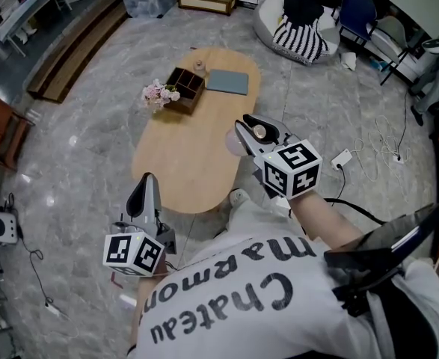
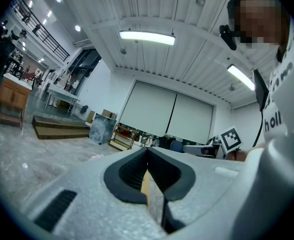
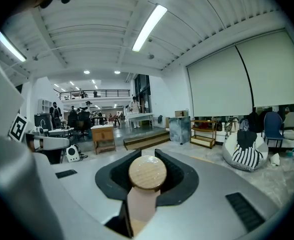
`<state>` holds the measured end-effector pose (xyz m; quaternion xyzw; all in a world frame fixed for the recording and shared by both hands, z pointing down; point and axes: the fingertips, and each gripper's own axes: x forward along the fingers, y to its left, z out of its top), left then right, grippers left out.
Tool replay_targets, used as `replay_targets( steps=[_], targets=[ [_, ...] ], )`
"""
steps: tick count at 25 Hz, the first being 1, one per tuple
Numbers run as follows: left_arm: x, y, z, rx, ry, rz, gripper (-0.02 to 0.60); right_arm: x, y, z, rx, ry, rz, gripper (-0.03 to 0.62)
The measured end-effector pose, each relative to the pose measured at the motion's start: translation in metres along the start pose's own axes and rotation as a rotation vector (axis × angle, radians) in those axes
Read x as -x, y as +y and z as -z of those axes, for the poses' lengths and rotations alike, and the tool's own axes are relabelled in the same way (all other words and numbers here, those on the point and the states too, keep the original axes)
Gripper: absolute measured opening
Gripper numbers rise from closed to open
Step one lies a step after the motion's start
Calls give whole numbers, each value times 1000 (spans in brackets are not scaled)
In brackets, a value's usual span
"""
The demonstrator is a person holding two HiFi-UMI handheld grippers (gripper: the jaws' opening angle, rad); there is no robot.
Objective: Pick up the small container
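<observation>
The small container [image 1: 259, 132] has a round wooden lid [image 3: 147, 173] and a pale pink body [image 3: 139, 204]. My right gripper [image 1: 250, 128] is shut on it and holds it in the air above the right edge of the oval wooden table [image 1: 182, 152]. In the right gripper view the container sits between the dark pads [image 3: 179, 171], lid facing the camera. My left gripper [image 1: 146, 189] hangs lower at the table's near left end, over the floor. Its jaws [image 2: 148, 159] are shut with nothing between them.
On the table's far end stand a brown compartment box [image 1: 187, 88], pink flowers [image 1: 158, 93] and a grey-blue pad [image 1: 227, 81]. A beanbag with a striped cushion [image 1: 298, 34] lies beyond. Cables and a white power strip [image 1: 341, 159] lie on the floor at right; wooden steps [image 1: 73, 47] are at far left.
</observation>
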<state>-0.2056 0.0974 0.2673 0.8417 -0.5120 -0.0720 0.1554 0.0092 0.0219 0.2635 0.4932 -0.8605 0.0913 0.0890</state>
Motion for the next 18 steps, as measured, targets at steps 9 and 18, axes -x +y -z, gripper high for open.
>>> replay_targets(
  steps=[9,18],
  targets=[
    [0,-3,1,-4,2,8,14,2,1,1,0,1,0,87],
    [-4,-6,5,-13,-5,24,14,4,-3,4,6,-5,4,87]
  ],
)
